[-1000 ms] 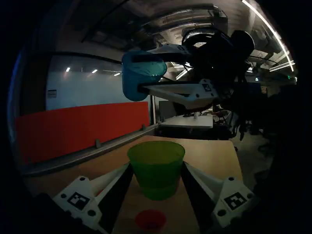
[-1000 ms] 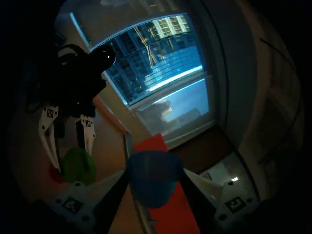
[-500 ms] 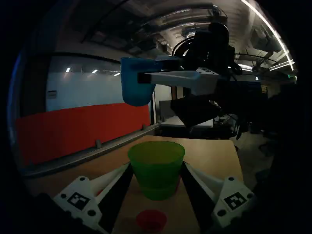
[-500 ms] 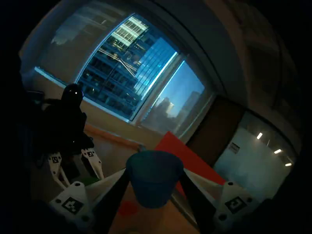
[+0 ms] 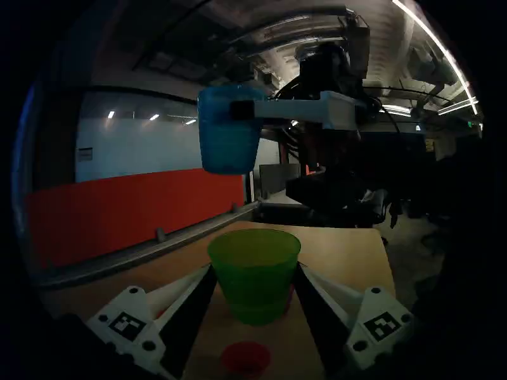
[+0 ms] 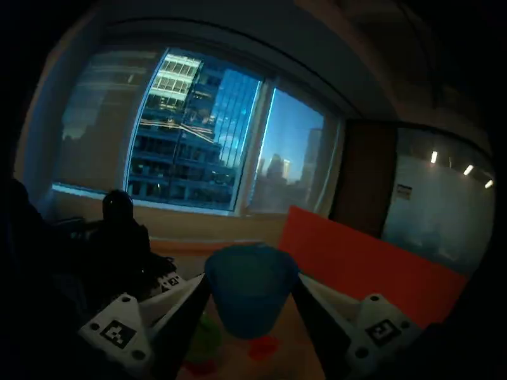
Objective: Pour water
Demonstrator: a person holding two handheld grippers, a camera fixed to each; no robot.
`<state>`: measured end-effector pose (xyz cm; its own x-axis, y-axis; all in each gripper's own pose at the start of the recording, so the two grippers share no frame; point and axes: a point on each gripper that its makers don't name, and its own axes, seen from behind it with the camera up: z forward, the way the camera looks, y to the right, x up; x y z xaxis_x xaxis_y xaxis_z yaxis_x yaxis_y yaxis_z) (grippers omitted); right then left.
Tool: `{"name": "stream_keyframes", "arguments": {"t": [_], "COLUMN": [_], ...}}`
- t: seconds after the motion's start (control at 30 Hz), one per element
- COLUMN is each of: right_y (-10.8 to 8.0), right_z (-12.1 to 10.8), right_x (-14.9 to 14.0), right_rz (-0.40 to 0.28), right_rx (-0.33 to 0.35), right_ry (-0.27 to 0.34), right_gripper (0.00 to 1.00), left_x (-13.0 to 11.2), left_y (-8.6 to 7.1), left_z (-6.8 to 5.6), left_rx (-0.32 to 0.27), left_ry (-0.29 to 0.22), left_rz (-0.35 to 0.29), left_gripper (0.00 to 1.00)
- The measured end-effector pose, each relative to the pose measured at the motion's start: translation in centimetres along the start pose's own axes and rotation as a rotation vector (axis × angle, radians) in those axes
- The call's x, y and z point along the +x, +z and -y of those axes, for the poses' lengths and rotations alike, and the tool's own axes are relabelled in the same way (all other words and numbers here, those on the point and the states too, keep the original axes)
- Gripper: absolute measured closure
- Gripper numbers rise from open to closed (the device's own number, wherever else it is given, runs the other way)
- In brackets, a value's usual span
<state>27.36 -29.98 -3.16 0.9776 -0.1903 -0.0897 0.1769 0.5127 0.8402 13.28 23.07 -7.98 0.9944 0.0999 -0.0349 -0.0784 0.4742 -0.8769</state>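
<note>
Orange-red panelling (image 5: 127, 209) runs behind the wooden tabletop (image 5: 342, 247), along its left edge in the left gripper view. The left tool (image 5: 255, 271) sits low over that tabletop, with its two fingers closed against the sides of the green cup (image 5: 255, 288). This cup stands upright with its mouth open to the ceiling. The right tool (image 6: 250, 282) is raised well clear of the surface and has the blue cup (image 5: 228, 133) clamped between its fingers. That cup is also upright, its long axis near vertical and its rim level.

In the left gripper view the blue cup hangs above the green one and a little to its left, well apart in height and not yet over the mouth. The pour probably turns on that offset: the blue cup needs to come across above the green rim and then tip toward it. Whether the blue cup has water in it I cannot tell.

On the tabletop just in front of the green cup lies a small red round piece (image 5: 245, 358), away from the likely pour line.
</note>
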Motion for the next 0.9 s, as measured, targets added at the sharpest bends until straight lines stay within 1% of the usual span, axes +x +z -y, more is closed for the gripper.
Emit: {"name": "stream_keyframes", "arguments": {"t": [0.1,0.4,0.57,0.7,0.9], "right_y": [-0.1,-0.6,-1.2,-1.9,-3.5], "right_z": [-0.2,-0.3,-0.6,-1.3,-2.4], "right_x": [0.1,-0.5,-0.4,-0.7,-1.6], "right_rz": [-0.008,0.006,-0.004,-0.004,0.011], "right_rx": [0.005,-0.007,-0.013,-0.029,-0.057], "right_ry": [0.039,0.021,0.023,0.024,0.024], "right_gripper": [0.11,0.11,0.11,0.11,0.10], "left_x": [0.0,0.0,-0.1,-0.1,0.1], "left_y": [0.0,-0.2,-0.5,-1.0,-2.0], "left_z": [0.0,0.6,0.9,1.4,2.6], "left_rx": [0.001,0.016,0.026,0.040,0.071], "left_ry": [0.001,-0.002,-0.002,-0.001,-0.002], "left_rz": [-0.001,-0.001,-0.001,0.000,-0.001], "left_gripper": [0.18,0.18,0.18,0.18,0.18]}}
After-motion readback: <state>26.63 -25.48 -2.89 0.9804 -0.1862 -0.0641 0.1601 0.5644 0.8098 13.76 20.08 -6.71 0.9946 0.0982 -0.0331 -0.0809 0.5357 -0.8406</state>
